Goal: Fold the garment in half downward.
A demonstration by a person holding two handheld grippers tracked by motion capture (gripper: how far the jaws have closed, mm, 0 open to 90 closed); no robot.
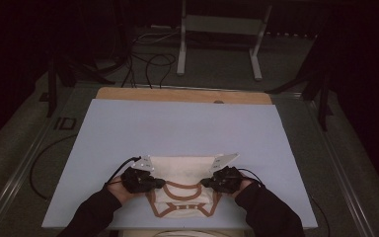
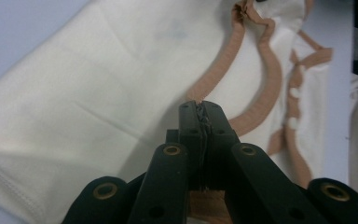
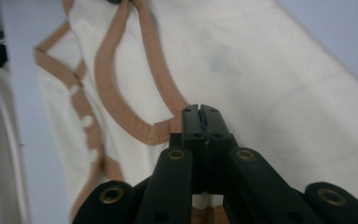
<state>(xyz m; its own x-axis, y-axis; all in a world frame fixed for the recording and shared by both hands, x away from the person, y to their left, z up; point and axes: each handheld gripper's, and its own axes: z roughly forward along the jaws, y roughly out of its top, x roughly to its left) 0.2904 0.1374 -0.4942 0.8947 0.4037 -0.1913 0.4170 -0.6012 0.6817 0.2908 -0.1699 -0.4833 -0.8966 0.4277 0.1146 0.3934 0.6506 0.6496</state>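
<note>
Blue mat point(image 1: 177, 128) over wooden table point(image 1: 177, 95) — metal stand point(image 1: 217, 29) behind.

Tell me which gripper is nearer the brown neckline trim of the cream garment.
Neither clearly: the left gripper pinches the brown neckline trim at its left end, the right gripper at its right end.

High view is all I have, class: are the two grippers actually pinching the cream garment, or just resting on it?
Observer: The left gripper is shut on the tan trim of the cream garment.
Operator: And the other one?
Observer: The right gripper is shut on the garment where a stitched corner of trim ends.
Operator: Any marks on the cloth?
Observer: A faint grey smudge lies beyond the right gripper.
</note>
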